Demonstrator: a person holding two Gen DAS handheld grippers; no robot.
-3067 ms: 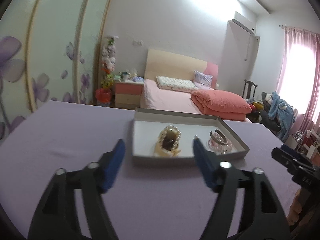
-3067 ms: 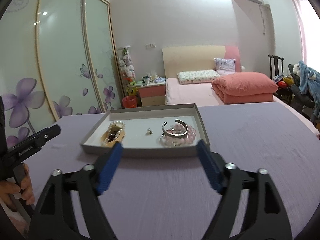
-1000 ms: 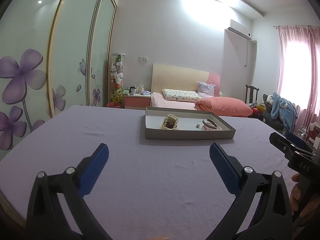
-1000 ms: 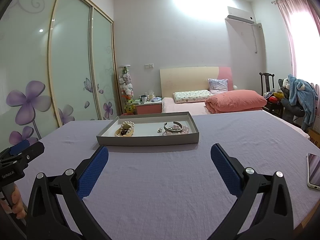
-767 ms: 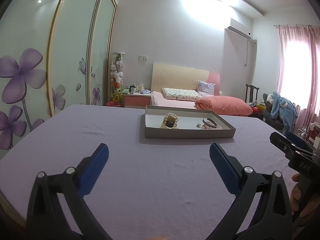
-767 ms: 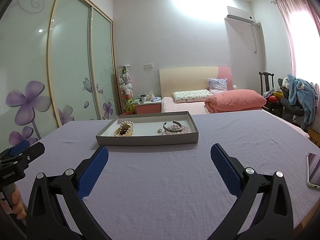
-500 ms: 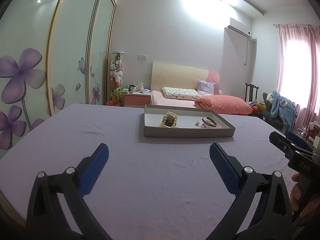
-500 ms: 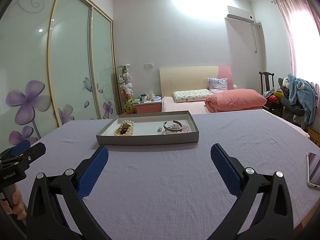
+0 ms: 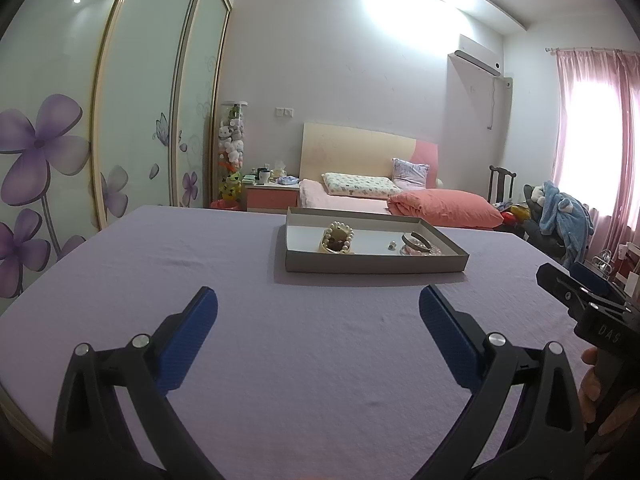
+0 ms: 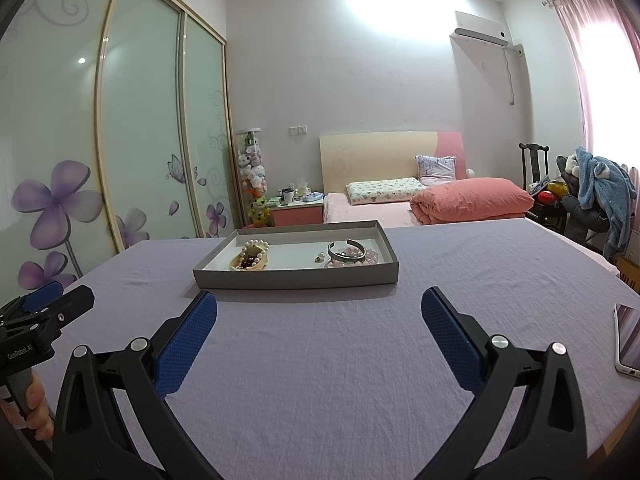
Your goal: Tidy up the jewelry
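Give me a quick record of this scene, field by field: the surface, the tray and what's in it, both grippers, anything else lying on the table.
surface: table under a lilac cloth
tray: shallow grey tray, far side of the table
tray left: pearl bracelet with dark beads, on a tan piece
tray middle: small earring
tray right: silver cuff bangle over a pink bead bracelet
left gripper: open, empty, short of the tray
right gripper: open, empty, short of the tray
other: phone at the table's right edge
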